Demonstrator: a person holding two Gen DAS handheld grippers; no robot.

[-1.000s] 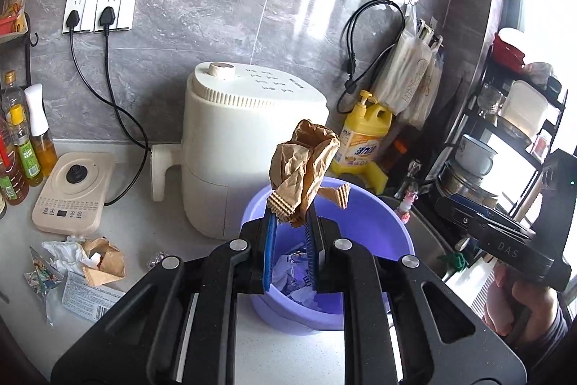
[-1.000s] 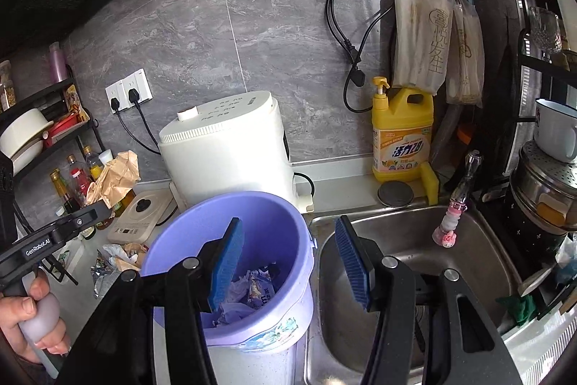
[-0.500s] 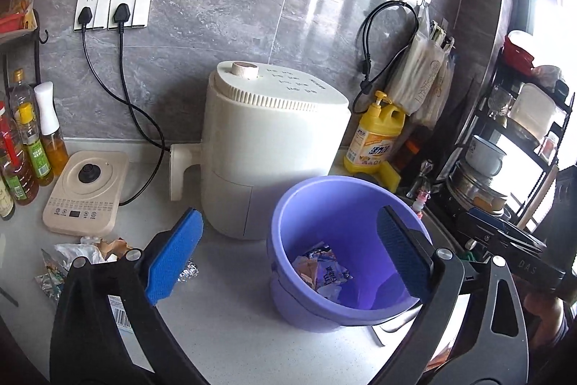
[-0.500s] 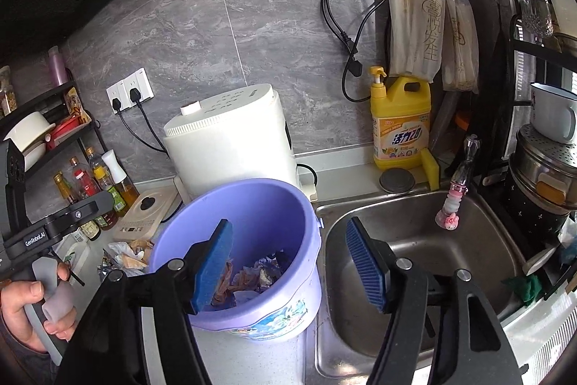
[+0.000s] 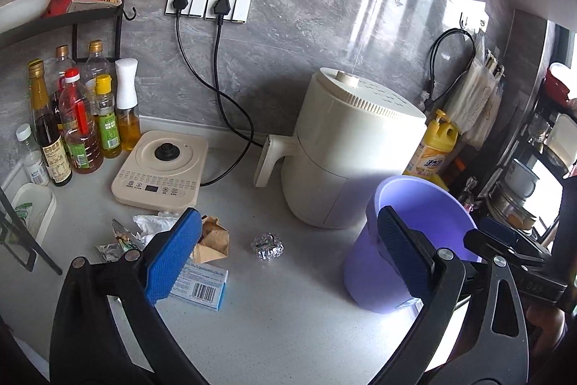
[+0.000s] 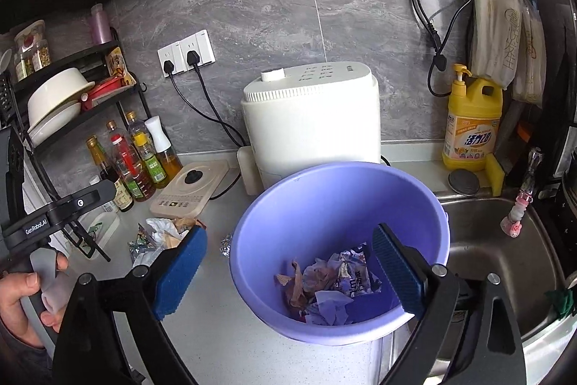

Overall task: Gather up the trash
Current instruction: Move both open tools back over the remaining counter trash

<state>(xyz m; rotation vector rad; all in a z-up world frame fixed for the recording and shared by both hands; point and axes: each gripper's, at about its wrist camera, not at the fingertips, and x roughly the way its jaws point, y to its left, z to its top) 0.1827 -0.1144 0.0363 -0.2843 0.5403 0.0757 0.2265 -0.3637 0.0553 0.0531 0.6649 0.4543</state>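
Left gripper [image 5: 285,258] gaped wide, nothing between its pads. Right gripper [image 6: 288,271] had just been opening, empty, over the purple bucket [image 6: 335,327], part-filled with wrappers. Ahead of the left one: foil ball [image 5: 268,246], barcoded packet [image 5: 203,287], brown paper scraps [image 5: 213,237], possibly tissue. Collection roughly half done.

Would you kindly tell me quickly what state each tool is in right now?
Left tool: open, holding nothing; its jaws have just been opening.
Right tool: open, holding nothing; its jaws have just been opening.
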